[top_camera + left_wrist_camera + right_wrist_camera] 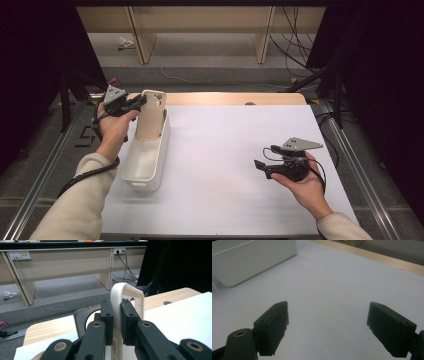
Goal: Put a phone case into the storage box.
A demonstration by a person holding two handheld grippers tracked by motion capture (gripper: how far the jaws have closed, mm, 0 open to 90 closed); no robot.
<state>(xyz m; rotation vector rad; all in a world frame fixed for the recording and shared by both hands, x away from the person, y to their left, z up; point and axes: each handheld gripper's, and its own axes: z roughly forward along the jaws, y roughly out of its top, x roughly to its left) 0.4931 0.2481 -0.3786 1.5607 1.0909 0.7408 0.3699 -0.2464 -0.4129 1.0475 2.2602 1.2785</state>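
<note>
White-covered counter (225, 165): left gripper (134, 104) jaws clamped on cream phone case (151, 114) standing in white bin (146, 161), right gripper (265, 167) jaws wide open, idle; next probably lift case out.

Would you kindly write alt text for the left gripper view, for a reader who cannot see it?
The left gripper has its two black jaws shut on the thin edge of a cream phone case standing upright. Beyond lie the wooden table edge, grey floor and light wooden desks.
</note>
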